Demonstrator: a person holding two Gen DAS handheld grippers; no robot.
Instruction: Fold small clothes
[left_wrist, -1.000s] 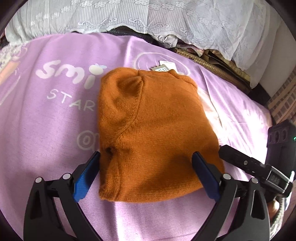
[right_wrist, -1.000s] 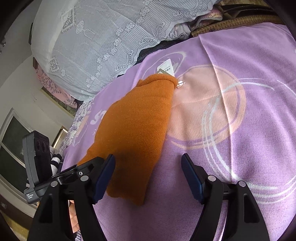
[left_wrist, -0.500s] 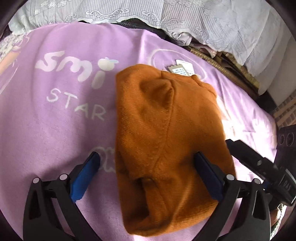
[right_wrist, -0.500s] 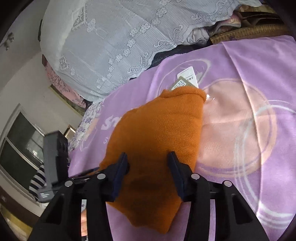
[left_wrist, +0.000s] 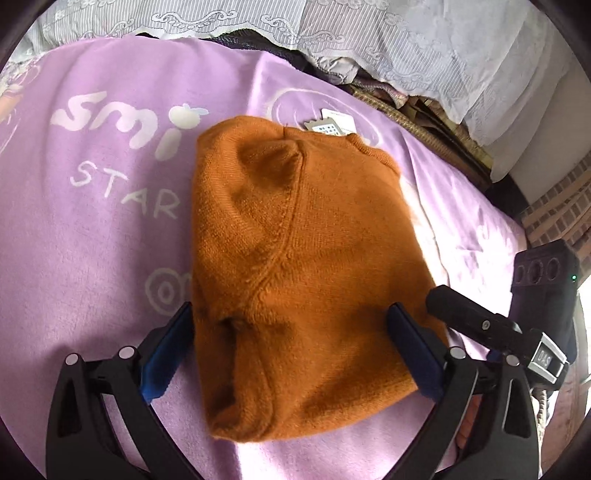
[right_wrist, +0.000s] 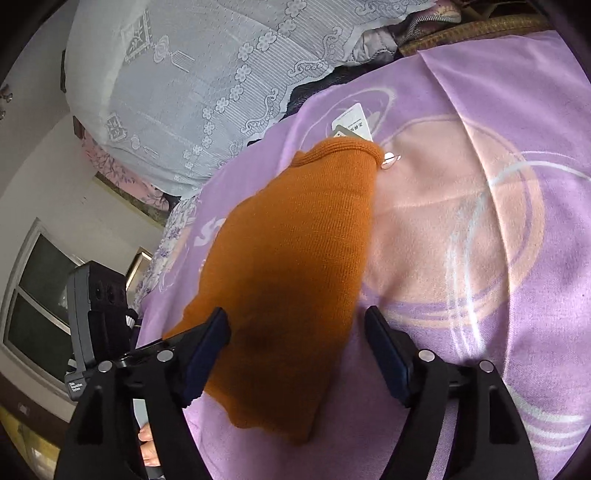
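Observation:
An orange knit garment (left_wrist: 295, 258) lies folded into a thick bundle on the purple blanket (left_wrist: 92, 240). White paper tags (left_wrist: 332, 125) stick out at its far end. My left gripper (left_wrist: 290, 314) is open and straddles the bundle's near end, one blue pad at each side. In the right wrist view the garment (right_wrist: 295, 240) runs away from me, with the tags (right_wrist: 352, 123) beyond it. My right gripper (right_wrist: 295, 314) is opening. Its left pad hangs over the cloth and its right pad is over bare blanket, neither pressing.
A white lace cover (left_wrist: 406, 44) drapes over piled things along the blanket's far edge. A brick wall (left_wrist: 554, 221) stands at the right. The other gripper's black body (right_wrist: 96, 295) is at the left, with a window (right_wrist: 33, 295) behind it.
The right gripper's jaws narrowed over the garment's near edge half a second ago and have widened again. The garment's near end now looks more bunched. The left gripper stays wide.

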